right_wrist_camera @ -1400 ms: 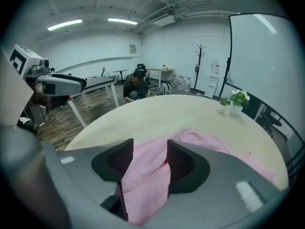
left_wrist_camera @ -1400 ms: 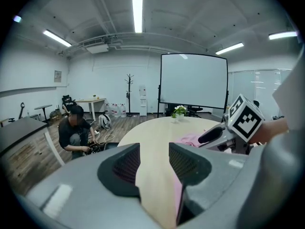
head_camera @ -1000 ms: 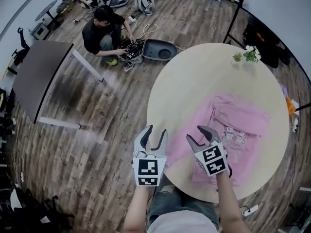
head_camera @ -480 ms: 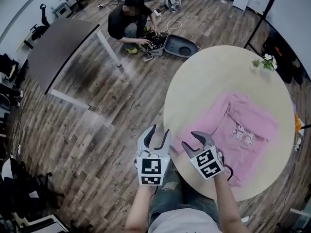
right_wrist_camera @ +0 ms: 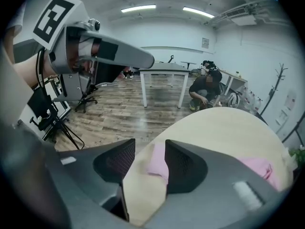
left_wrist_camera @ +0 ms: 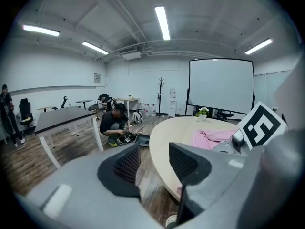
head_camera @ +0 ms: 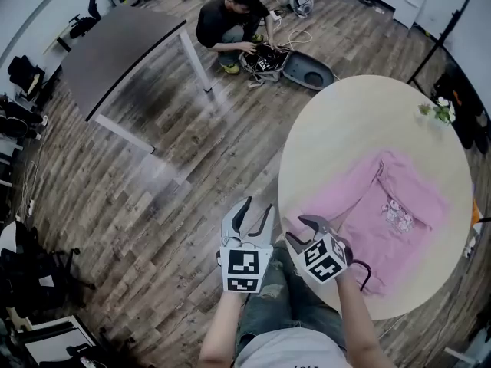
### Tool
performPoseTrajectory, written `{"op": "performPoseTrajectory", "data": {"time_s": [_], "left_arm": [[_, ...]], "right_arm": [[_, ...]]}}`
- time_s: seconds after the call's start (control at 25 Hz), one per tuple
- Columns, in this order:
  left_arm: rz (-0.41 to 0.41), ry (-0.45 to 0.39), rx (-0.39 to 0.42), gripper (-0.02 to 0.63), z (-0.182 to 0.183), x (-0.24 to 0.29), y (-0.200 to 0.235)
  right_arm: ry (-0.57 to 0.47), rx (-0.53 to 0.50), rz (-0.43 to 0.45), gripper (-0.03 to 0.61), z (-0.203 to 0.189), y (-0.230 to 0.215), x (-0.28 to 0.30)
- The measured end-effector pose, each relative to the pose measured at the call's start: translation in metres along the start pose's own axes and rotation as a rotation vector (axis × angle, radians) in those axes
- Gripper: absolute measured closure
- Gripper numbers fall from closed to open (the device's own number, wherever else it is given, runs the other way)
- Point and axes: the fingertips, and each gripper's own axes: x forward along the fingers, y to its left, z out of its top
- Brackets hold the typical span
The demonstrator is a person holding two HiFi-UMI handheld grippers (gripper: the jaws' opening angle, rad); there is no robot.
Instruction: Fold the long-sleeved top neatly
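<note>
While one pink top (head_camera: 406, 198) lies on one round table (head_camera: 345, 129), left gripper (head_camera: 258, 205), right gripper (head_camera: 301, 230), both jaws apart, empty

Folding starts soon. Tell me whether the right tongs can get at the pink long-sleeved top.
Probably yes: the right tongs are open at the rim of the round beige table, with the pink long-sleeved top just ahead and nothing between.

Soft pink cloth top (head_camera: 383, 213), matt wood table (head_camera: 337, 140)

Office with projection screen (left_wrist_camera: 220, 86), desk (head_camera: 123, 52)
</note>
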Motion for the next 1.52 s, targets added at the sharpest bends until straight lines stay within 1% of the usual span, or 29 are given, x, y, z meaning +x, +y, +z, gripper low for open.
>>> {"op": "performPoseTrajectory", "data": {"time_s": [0.12, 0.36, 0.48, 0.68, 0.8, 0.96, 1.04, 1.12, 1.36, 1.4, 1.44, 1.52], "left_arm": [[0.012, 0.002, -0.006, 0.423, -0.007, -0.009, 0.005], [0.041, 0.02, -0.039, 0.423, -0.028, -0.02, 0.017], [0.05, 0.029, -0.054, 0.423, -0.036, -0.024, 0.022], [0.06, 0.036, -0.068, 0.423, -0.045, -0.03, 0.029], [0.068, 0.041, -0.073, 0.423, -0.048, -0.031, 0.033], [0.07, 0.044, -0.081, 0.423, -0.05, -0.031, 0.038], [0.069, 0.046, -0.083, 0.423, -0.051, -0.03, 0.039], [0.067, 0.047, -0.084, 0.423, -0.051, -0.028, 0.039], [0.059, 0.056, -0.084, 0.423, -0.053, -0.023, 0.036], [0.058, 0.056, -0.084, 0.423, -0.053, -0.022, 0.036], [0.056, 0.057, -0.084, 0.423, -0.053, -0.021, 0.035], [0.054, 0.059, -0.083, 0.423, -0.052, -0.019, 0.034]], "right_arm": [[0.047, -0.029, 0.002, 0.35, -0.009, 0.008, 0.012], [0.127, -0.088, -0.051, 0.348, -0.028, 0.007, 0.029], [0.158, -0.088, -0.061, 0.348, -0.035, 0.007, 0.034], [0.197, -0.058, -0.054, 0.357, -0.045, 0.005, 0.043], [0.204, -0.024, -0.041, 0.374, -0.049, 0.002, 0.047], [0.193, 0.047, -0.018, 0.382, -0.049, 0.001, 0.049], [0.179, 0.065, -0.027, 0.397, -0.047, -0.002, 0.05], [0.165, 0.078, -0.042, 0.431, -0.046, -0.006, 0.05], [0.139, 0.093, -0.073, 0.468, -0.047, -0.011, 0.05], [0.138, 0.093, -0.083, 0.477, -0.047, -0.013, 0.049], [0.138, 0.093, -0.093, 0.502, -0.047, -0.014, 0.049], [0.139, 0.096, -0.102, 0.509, -0.046, -0.016, 0.048]]}}
